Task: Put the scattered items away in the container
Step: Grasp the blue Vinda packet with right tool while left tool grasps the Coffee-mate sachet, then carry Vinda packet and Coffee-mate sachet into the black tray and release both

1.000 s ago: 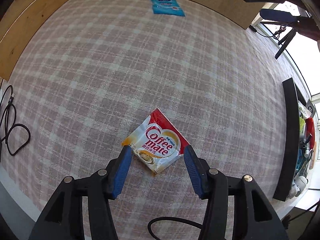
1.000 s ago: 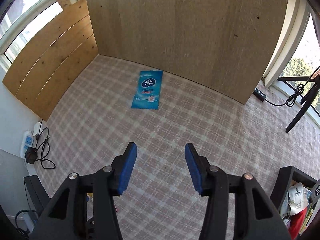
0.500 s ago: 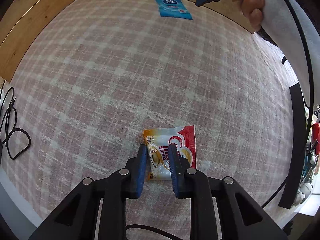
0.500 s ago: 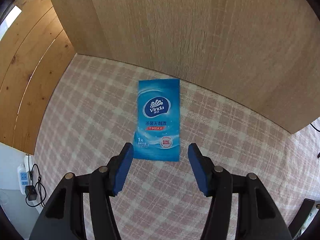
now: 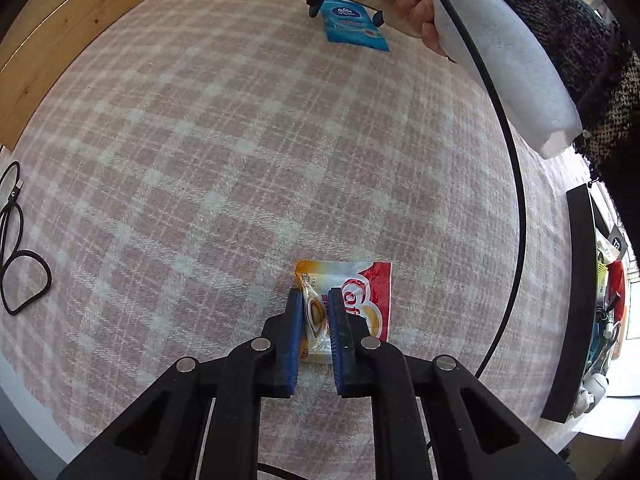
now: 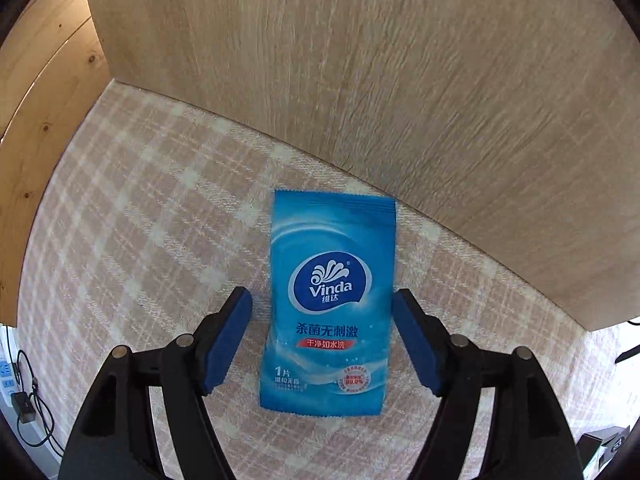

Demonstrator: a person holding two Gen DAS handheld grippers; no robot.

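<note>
A pink-and-white plaid cloth [image 5: 248, 152] covers the bench, with pale wooden panels [image 6: 400, 80] standing upright along its far edge and left side. At the right rim of the left wrist view sits the black container [image 5: 576, 300], its wall edge-on, with colourful items showing inside it.

A person's sleeve [image 5: 552, 12] in dark speckled knit reaches across the top of that view over a white foam wrap, the hand [image 5: 416, 12] carrying the right tongs [image 5: 344, 10] down over a blue Vinda wipe packet [image 5: 354, 24] that lies flat near the back panel. From the right wrist view, the right tongs [image 6: 322, 308] straddle the wipe packet [image 6: 328, 300], the jaws opening and standing wide, the blue pads [image 6: 228, 340] clear of the packet's edges on both sides.

Near the front of the bench, the left tongs [image 5: 314, 308] are closing on a red, white and yellow creamer sachet [image 5: 360, 300], their blue pads pinching its buckled left part while the rest lies flat on the cloth to the right. The sachet is well apart from the container. A black cable [image 5: 20, 280] loops at the cloth's left edge.
</note>
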